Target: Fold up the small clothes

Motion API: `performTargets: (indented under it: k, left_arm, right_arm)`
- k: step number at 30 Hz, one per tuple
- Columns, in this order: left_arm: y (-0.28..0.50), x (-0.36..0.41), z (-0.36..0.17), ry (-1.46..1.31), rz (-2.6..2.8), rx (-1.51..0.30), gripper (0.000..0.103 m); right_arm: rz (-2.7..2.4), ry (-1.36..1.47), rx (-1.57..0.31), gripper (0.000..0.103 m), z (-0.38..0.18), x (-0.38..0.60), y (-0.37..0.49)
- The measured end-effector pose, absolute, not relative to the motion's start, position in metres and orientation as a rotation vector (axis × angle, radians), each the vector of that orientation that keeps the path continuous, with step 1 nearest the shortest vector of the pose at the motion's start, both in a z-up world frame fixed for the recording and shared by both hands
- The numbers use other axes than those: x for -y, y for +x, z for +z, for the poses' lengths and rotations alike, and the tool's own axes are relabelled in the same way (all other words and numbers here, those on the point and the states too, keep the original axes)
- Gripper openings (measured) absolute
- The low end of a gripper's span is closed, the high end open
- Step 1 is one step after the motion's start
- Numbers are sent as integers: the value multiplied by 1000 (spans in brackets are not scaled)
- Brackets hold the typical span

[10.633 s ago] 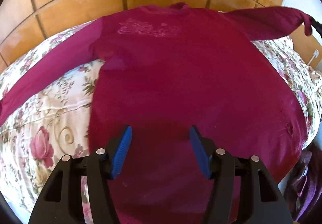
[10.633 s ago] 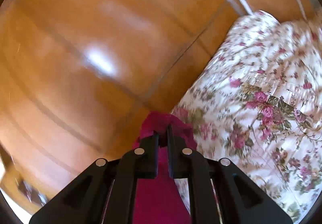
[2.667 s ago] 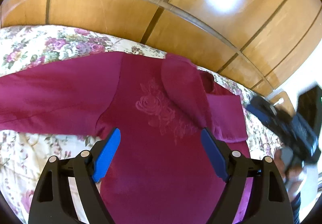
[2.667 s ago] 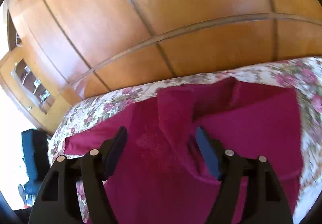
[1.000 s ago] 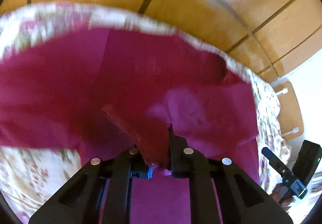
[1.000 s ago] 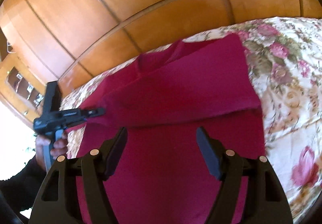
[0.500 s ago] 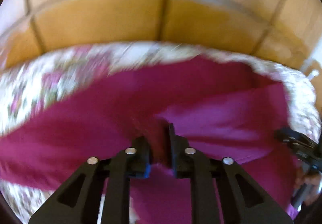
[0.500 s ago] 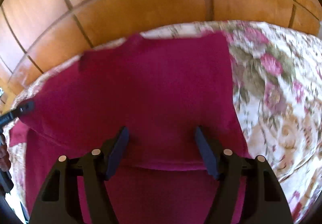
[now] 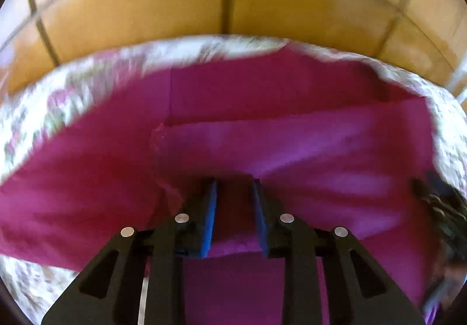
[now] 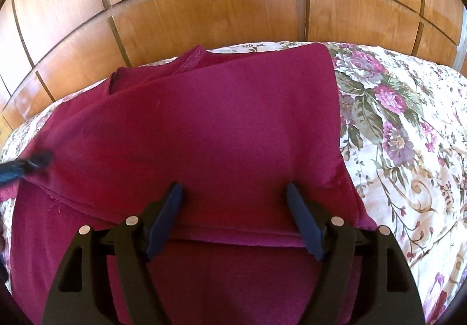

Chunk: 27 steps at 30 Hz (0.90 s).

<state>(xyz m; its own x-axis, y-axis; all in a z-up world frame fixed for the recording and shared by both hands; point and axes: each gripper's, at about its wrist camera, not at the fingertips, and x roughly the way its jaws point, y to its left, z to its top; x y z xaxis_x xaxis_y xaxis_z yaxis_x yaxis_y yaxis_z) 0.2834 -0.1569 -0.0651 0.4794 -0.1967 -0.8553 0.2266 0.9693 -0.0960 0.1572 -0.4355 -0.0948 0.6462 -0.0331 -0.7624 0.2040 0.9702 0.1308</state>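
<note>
A magenta long-sleeved shirt (image 10: 233, 120) lies on the floral bedspread with one side folded across its body. My left gripper (image 9: 234, 182) hovers low over the folded layer (image 9: 292, 150). Its jaws are opening, a narrow gap shows between the blue pads (image 9: 210, 214), and the cloth lies under them unpinched. My right gripper (image 10: 233, 185) is open above the fold's lower edge, its jaws still widening, nothing between them. In the right wrist view the left gripper's tip (image 10: 26, 164) is a dark blur at the shirt's left edge. In the left wrist view, at far right, the right gripper (image 9: 437, 199) is blurred.
The floral bedspread (image 10: 394, 135) extends to the right of the shirt and shows at the left in the left wrist view (image 9: 58, 109). Wooden wardrobe panels (image 10: 219, 12) rise right behind the bed's far edge.
A second ago the left gripper was shut on the sleeve and carrying it across; now its jaws are apart and the cloth rests on the shirt. The right gripper has dropped closer.
</note>
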Motion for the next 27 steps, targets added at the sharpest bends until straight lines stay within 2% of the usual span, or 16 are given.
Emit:
performTargets:
  k: [4, 11, 16, 22, 23, 24, 27]
  left_arm:
    - [295, 141, -48, -97, -217, -1033, 25]
    - [245, 80, -32, -144, -145, -989, 25]
    - [202, -39, -45, -439, -15, -1036, 25]
    - [157, -166, -43, -630, 206, -927, 25]
    - [151, -189, -42, -674, 244, -906, 27]
    - [148, -202, -42, -698, 268, -888, 35]
    - [144, -238, -45, -792, 329, -860, 36]
  right_arm:
    - [-139, 211, -860, 75, -95, 433, 160]
    - [-149, 200, -858, 75, -95, 432, 160]
    - [-161, 185, -858, 76, -95, 430, 160]
    - [-189, 144, -862, 78, -95, 424, 161]
    - [-192, 140, -862, 78, -95, 423, 162]
    - [-196, 136, -862, 79, -95, 423, 161]
    - [-204, 127, -863, 79, -95, 422, 161]
